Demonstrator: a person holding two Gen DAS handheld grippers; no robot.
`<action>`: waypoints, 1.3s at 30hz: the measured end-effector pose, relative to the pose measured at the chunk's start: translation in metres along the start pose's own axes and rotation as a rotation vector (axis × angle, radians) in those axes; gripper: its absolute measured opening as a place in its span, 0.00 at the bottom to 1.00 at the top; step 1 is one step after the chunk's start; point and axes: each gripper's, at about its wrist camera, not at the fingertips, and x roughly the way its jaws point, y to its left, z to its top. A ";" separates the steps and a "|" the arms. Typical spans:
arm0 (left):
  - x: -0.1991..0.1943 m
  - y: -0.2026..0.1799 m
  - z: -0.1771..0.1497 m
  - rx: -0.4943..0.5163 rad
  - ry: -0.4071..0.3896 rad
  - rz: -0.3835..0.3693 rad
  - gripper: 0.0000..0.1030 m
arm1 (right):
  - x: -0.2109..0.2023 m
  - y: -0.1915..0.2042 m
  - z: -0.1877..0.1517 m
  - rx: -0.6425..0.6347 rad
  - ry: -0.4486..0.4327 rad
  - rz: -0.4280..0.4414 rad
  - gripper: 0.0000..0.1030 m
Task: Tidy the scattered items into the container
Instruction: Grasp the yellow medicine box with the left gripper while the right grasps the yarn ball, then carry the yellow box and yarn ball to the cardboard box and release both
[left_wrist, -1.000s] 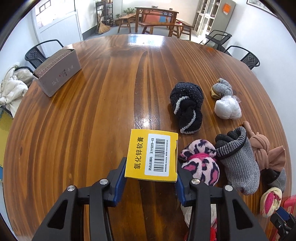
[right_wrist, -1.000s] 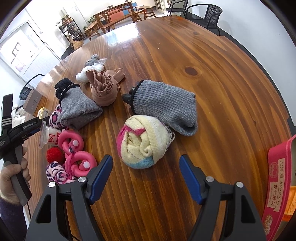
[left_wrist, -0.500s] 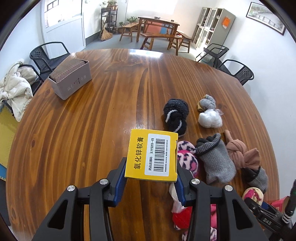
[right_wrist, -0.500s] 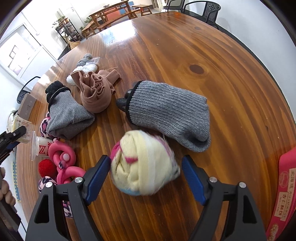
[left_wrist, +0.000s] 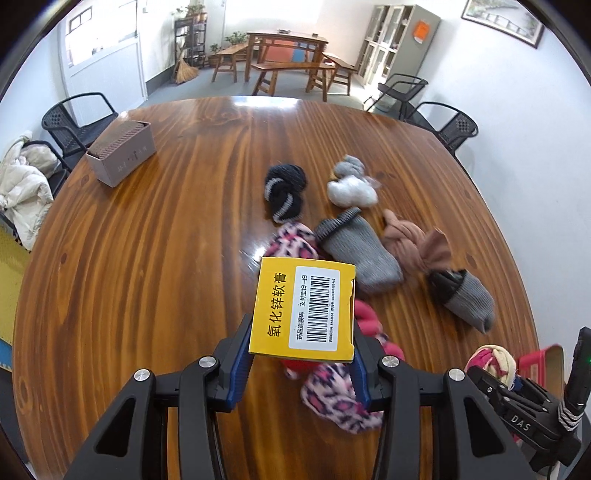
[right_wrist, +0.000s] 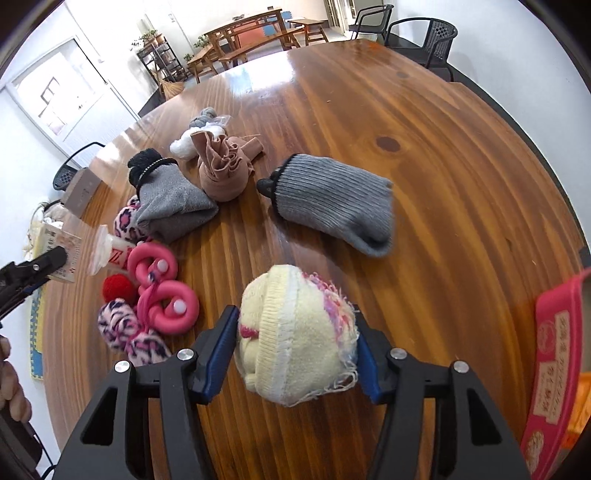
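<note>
Since half a second ago: the right gripper (right_wrist: 295, 347) has closed on the cream sock ball (right_wrist: 295, 332) and raised it off the wooden table (right_wrist: 461, 184); the left gripper (left_wrist: 301, 354), box in its grasp, has risen, so the table shows from higher up.

Right gripper: blue pads pressed against both sides of the sock ball. Ball is cream-yellow knit with pink flecks, a white band and frayed threads, held above the tabletop.

Left gripper: clamped on one yellow box (left_wrist: 304, 312), flat carton with black Chinese lettering and a white barcode label facing the camera, held clear of the table.

Container: one red box (right_wrist: 554, 369) with pale labels, at the right table edge, just right of the right gripper.

On the table, counted from the right wrist view:
- Grey ribbed socks with black cuffs: two, a right one (right_wrist: 332, 203) and a left one (right_wrist: 170, 199).
- Tan knotted stocking bundle (right_wrist: 221, 166): one, between the grey socks.
- White-and-grey bundle (right_wrist: 195, 136): one, behind the tan one.
- Pink leopard-print socks: two, a near one (right_wrist: 125, 332) and a far one (right_wrist: 127, 221), the far touching the left grey sock.
- Pink coiled toy (right_wrist: 159, 288): one.
- Red pompom (right_wrist: 118, 290): one, beside the toy.
- White tube (right_wrist: 110, 253): one.

From the left wrist view only:
- Black sock with a grey stripe (left_wrist: 284, 192): one.
- Beige perforated box (left_wrist: 120, 158): one, far left.
</note>
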 end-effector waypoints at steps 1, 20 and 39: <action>-0.003 -0.008 -0.005 0.016 0.004 -0.005 0.45 | -0.006 -0.004 -0.005 0.005 -0.005 -0.001 0.60; -0.034 -0.210 -0.101 0.419 0.098 -0.277 0.46 | -0.148 -0.128 -0.101 0.193 -0.200 -0.163 0.60; -0.070 -0.394 -0.123 0.671 0.021 -0.488 0.46 | -0.224 -0.217 -0.155 0.355 -0.302 -0.294 0.61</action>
